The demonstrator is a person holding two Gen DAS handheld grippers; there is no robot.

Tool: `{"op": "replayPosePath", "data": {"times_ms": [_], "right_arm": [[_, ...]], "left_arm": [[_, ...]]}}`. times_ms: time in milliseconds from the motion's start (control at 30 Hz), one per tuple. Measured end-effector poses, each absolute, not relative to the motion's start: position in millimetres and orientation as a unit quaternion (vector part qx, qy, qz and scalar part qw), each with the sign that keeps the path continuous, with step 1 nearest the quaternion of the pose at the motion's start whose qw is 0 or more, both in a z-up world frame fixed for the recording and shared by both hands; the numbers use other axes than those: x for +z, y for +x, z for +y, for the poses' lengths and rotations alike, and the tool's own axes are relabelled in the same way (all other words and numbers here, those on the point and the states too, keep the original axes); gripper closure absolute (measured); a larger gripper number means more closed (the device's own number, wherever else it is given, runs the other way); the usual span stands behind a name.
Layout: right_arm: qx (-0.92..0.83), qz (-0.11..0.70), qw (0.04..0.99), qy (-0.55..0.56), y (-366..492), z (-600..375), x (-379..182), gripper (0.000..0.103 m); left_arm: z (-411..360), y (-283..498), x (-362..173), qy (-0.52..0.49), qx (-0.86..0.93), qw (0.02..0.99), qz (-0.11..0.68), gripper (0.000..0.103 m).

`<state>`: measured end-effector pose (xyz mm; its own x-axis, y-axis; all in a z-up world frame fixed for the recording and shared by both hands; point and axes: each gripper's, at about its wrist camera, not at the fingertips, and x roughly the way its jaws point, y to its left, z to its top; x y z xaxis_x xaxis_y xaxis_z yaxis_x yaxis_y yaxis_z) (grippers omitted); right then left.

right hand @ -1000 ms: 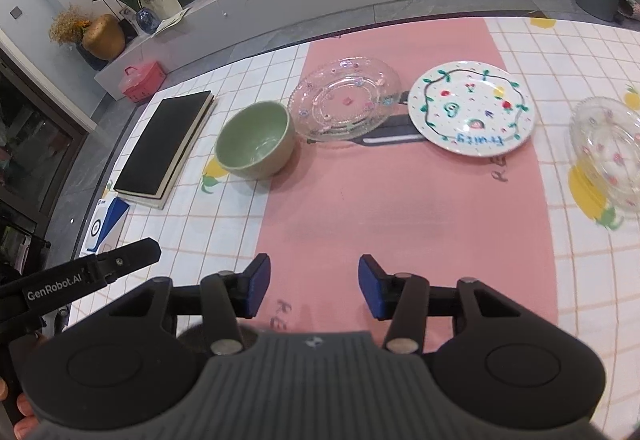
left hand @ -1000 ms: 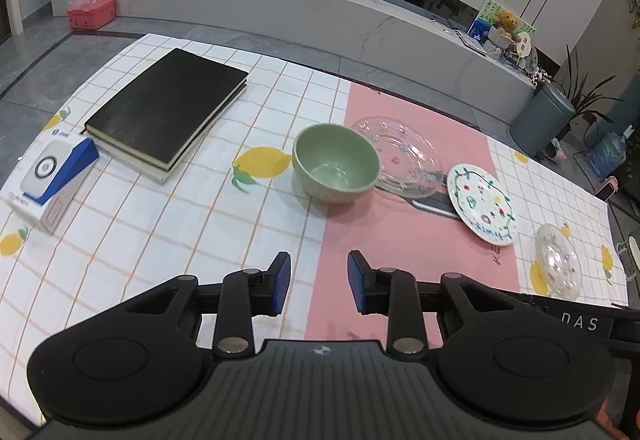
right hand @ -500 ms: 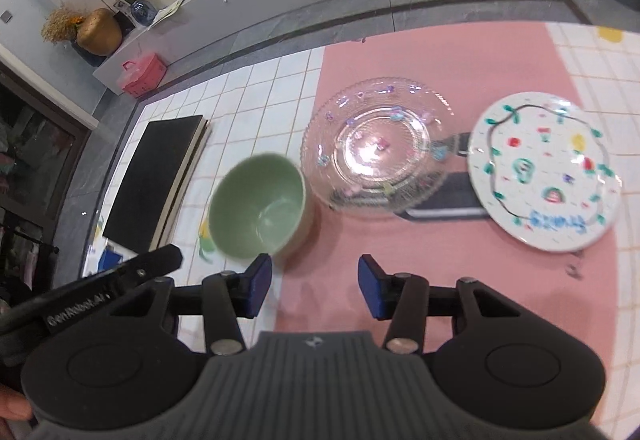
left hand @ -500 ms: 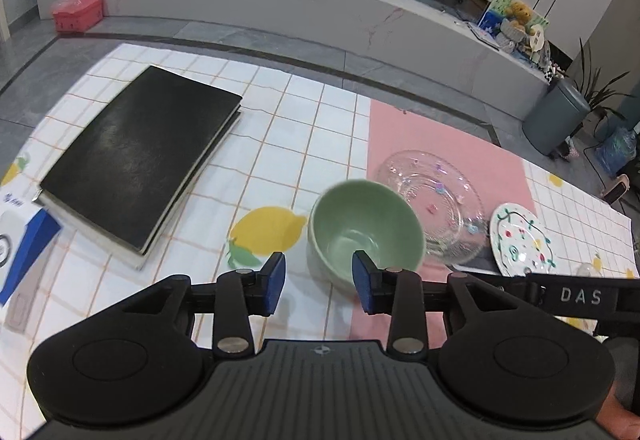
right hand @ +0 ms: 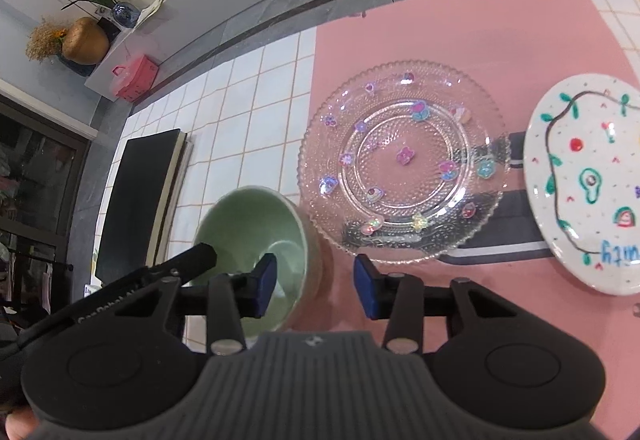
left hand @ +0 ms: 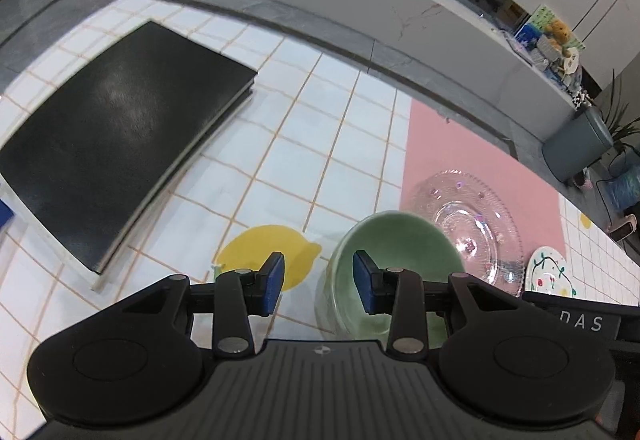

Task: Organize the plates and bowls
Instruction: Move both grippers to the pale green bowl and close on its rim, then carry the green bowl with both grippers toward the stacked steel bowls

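Note:
A pale green bowl (left hand: 404, 252) stands on the tablecloth; it also shows in the right wrist view (right hand: 256, 224). My left gripper (left hand: 319, 282) is open, its jaws straddling the bowl's left rim. My right gripper (right hand: 315, 285) is open, its jaws straddling the bowl's right rim. A clear glass plate (right hand: 404, 164) with small coloured flowers lies right of the bowl, and shows in the left wrist view (left hand: 468, 224). A white painted plate (right hand: 588, 180) lies further right, also in the left wrist view (left hand: 550, 276).
A large black book (left hand: 116, 132) lies at the left of the table, also in the right wrist view (right hand: 140, 200). A dark strip (right hand: 508, 228) lies under the two plates. The table's far edge (left hand: 360, 60) runs behind, with a low stone ledge beyond.
Both grippers have moved forward and down to the green bowl, which now sits at their fingertips. The jaws stay open. The small glass dish at the right has left view.

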<state>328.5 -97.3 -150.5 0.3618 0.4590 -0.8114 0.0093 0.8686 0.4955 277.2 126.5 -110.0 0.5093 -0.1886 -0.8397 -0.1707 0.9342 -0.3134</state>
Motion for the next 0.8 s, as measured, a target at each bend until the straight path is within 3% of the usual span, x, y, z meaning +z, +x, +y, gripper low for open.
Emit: {"op": "replayPosePath", "data": {"times_ms": [33, 133, 267, 800], "right_arm": [[0.143, 0.549, 0.795, 0.216, 329, -97, -153, 0.069], [0.146, 0.553, 0.791, 0.216, 331, -95, -159, 0.084], [0.153, 0.551, 0.787, 0.232, 329, -97, -163, 0.090], [0.147, 0.560, 0.786, 0.217, 296, -99, -142, 0.093]], "left_arm": [[127, 278, -113, -0.187, -0.007, 0.846, 0.500, 0.061], [127, 280, -119, -0.196, -0.008, 0.839, 0.508, 0.076], [124, 280, -121, -0.198, -0.012, 0.839, 0.507, 0.094], [112, 249, -94, -0.169, -0.011, 0.847, 0.504, 0.095]]}}
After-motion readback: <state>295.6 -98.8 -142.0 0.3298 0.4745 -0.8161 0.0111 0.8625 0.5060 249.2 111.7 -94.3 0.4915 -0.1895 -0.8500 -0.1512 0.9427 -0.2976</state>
